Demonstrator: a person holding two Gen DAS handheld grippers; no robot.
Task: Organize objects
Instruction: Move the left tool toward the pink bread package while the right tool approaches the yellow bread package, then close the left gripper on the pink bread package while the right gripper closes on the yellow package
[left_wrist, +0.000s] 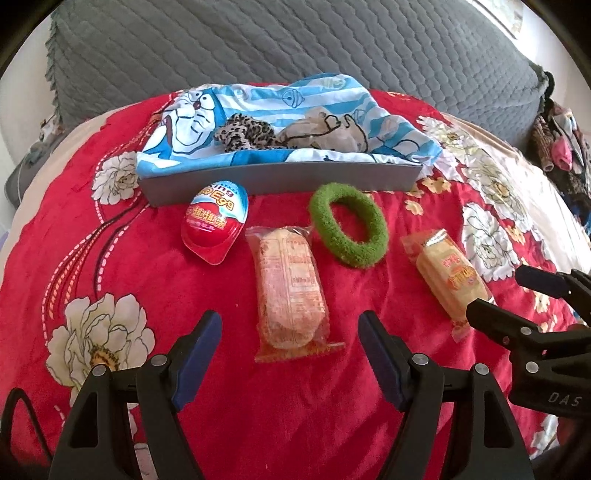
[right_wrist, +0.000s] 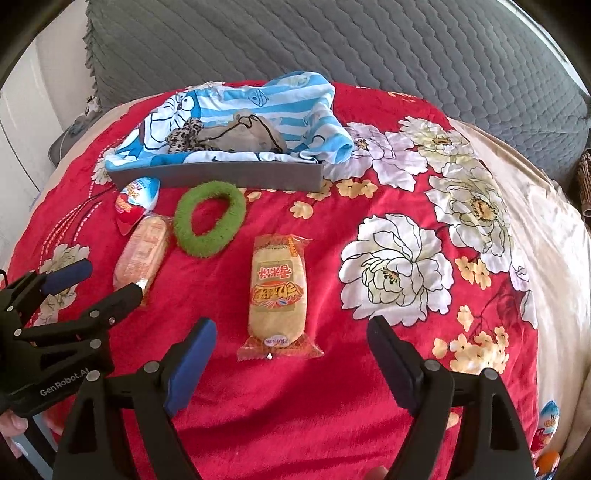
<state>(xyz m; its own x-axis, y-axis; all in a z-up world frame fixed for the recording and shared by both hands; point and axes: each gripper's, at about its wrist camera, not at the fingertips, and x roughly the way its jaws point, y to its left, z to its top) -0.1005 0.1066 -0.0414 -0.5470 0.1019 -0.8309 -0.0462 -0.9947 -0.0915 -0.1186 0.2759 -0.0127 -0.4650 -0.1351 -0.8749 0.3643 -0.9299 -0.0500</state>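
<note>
Left tool (left_wrist: 288, 354) wide open, empty, hovering over the near end of pink snack packet (left_wrist: 290, 288). Right tool (right_wrist: 291, 354) wide open, empty, over yellow snack packet (right_wrist: 279, 291).

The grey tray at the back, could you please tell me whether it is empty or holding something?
Holding things: the grey tray contains a blue striped cartoon cloth and a leopard-print scrunchie.

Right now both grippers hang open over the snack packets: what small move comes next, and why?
Probably lower the left gripper onto the pink snack packet and the right gripper onto the yellow snack packet: each packet lies lengthwise ahead of open jaws, still outside the grey tray.
</note>
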